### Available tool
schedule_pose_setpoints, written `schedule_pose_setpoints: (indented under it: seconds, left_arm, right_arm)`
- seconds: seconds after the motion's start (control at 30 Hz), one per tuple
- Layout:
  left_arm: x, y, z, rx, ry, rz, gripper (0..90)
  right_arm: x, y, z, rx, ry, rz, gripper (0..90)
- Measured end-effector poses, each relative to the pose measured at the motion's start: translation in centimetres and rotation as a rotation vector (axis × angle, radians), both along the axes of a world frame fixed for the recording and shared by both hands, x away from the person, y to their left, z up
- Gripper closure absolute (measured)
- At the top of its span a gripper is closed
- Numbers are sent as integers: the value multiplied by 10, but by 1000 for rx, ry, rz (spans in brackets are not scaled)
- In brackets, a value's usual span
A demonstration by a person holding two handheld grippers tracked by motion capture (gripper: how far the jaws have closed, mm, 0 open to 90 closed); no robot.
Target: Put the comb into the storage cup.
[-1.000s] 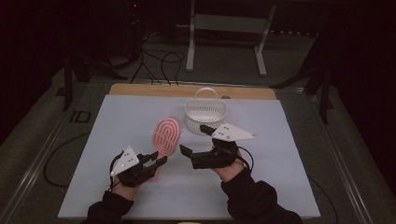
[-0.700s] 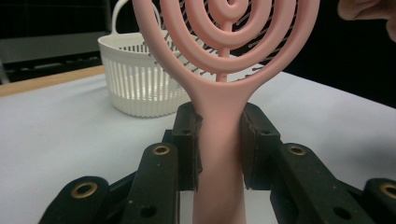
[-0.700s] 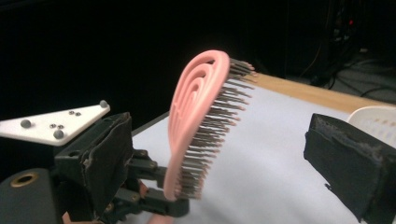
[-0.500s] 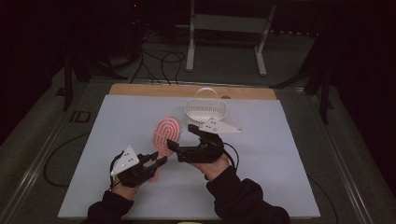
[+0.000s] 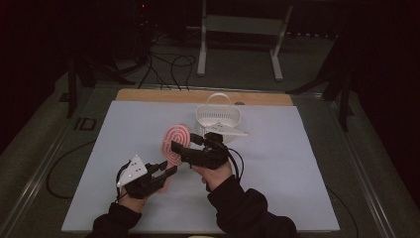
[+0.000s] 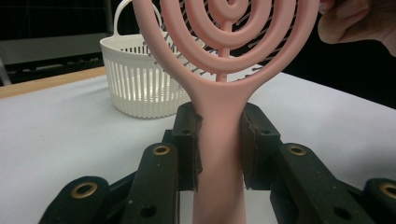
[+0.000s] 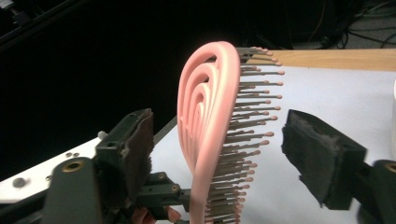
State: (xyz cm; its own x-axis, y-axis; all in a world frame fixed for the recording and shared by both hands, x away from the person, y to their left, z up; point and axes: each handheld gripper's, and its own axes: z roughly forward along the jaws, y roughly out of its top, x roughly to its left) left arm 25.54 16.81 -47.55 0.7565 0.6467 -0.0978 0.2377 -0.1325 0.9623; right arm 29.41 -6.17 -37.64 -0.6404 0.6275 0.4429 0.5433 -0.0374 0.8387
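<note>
A pink hairbrush with a round ringed head and dark bristles stands upright over the white table cover. My left gripper is shut on its handle; in the left gripper view both pads press the pink handle. My right gripper reaches in from the right, its jaws on either side of the brush head. Those jaws have just been closing. One pad faces the smooth back and the other pad faces the bristle tips, each with a gap still showing.
A white slatted basket with a handle stands behind the brush, near the wooden strip at the table's far edge. A metal stand and cables lie on the dark floor beyond.
My right gripper has moved left from beside the basket to the brush head, and its jaws now straddle it. The left gripper and the brush have stayed put.
</note>
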Motion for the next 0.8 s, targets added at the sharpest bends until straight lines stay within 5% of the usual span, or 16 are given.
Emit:
schedule_pose_setpoints:
  seconds: [0.43, 0.8]
  left_arm:
    - [0, 0, 0, -7, 3, -3, 712]
    - [1, -1, -1, -4, 17, -10, 711]
  right_arm:
    - [7, 7, -7, 24, 56, 1, 401]
    - [6, 15, -9, -22, 52, -8, 585]
